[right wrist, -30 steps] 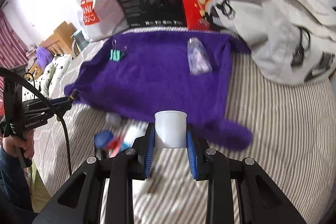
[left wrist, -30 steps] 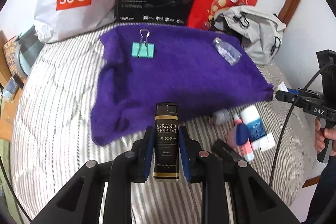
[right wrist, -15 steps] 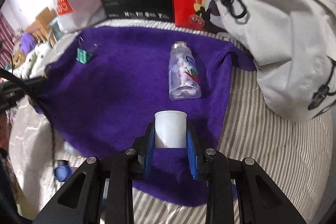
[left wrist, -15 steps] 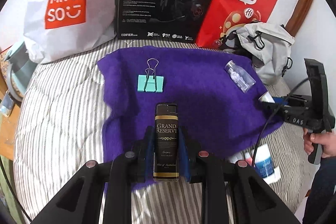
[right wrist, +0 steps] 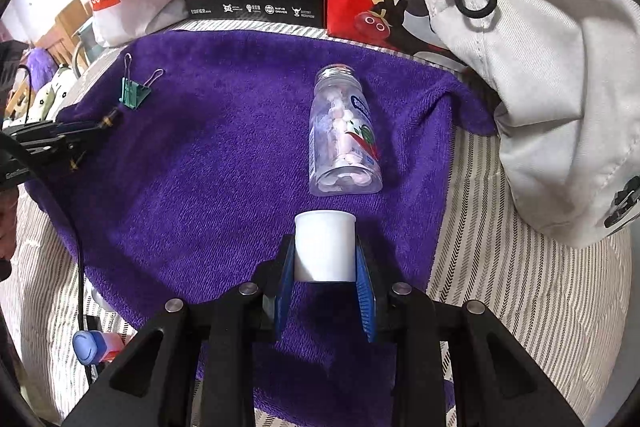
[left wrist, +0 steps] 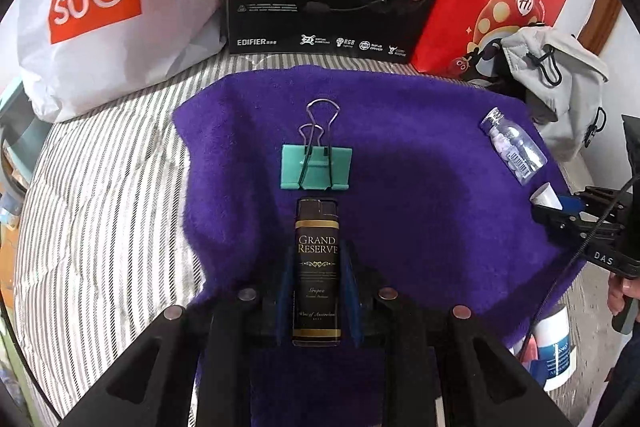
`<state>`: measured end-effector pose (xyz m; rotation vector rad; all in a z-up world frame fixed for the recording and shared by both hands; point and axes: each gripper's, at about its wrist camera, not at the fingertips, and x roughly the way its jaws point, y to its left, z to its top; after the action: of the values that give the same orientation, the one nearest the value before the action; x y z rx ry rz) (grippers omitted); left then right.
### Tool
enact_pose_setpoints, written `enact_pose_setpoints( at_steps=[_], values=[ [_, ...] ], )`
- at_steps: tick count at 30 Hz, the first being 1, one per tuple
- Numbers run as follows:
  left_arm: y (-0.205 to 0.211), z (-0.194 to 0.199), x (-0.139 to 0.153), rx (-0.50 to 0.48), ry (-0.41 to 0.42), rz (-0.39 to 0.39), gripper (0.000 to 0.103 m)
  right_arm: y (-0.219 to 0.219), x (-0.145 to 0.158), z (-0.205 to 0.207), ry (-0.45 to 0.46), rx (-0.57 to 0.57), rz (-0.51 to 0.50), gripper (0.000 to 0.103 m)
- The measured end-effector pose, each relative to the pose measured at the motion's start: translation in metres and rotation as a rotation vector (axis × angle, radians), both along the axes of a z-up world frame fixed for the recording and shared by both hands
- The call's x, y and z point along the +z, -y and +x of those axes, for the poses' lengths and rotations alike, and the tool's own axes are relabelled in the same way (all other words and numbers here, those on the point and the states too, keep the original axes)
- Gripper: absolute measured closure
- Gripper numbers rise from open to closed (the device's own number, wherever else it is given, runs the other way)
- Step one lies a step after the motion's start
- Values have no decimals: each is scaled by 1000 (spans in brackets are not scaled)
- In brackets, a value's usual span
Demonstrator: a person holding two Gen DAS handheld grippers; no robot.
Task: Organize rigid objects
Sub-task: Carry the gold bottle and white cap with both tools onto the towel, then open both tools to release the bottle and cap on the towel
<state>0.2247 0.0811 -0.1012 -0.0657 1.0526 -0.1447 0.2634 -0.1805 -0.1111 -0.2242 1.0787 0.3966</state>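
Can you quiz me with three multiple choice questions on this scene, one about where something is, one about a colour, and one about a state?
1. Where does the binder clip lie?
A. on the purple towel
B. inside the grey bag
C. on the bare striped bedding

2. What colour is the binder clip's body?
A. red
B. teal green
C. black

3. How is the clear candy bottle placed?
A. upright with a cap on
B. held in a gripper
C. on its side on the towel

Answers:
1. A, the left wrist view shows the clip resting on the towel just ahead of the black Grand Reserve lighter held by the left gripper.
2. B, its folded body is teal green with silver wire handles.
3. C, the right wrist view shows it lying flat beyond the white cap clamped in the right gripper.
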Motion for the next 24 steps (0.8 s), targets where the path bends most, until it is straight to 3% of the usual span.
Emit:
enact_pose_setpoints(
  at_steps=[8,12,14,16,17,20,22,24],
  values=[
    [14,4,-2,-30,-4,90,80,-3,0,-1,-2,21,-9,73],
    [22,4,-4,-47,-12,138,76,-5,2,-4,-23,58,-2,64],
    [21,1,-3,-29,-25,120,68,-4,5,-10,-32,64,-6,58],
    [21,-7,-3,-19,-25,86,53,0,9,-19,-45,68,16,57],
    [23,-12,-3,-21,-22,74,51,2,11,-24,-46,67,23,57],
    [29,-25,-2,2,-27,100,49,12,22,-41,-34,47,33,50],
    [27,-36,5,23,-15,78,49,23,33,-56,-22,26,76,49],
    [27,-50,17,22,2,54,49,34,41,-72,-6,-3,97,39]
  ],
)
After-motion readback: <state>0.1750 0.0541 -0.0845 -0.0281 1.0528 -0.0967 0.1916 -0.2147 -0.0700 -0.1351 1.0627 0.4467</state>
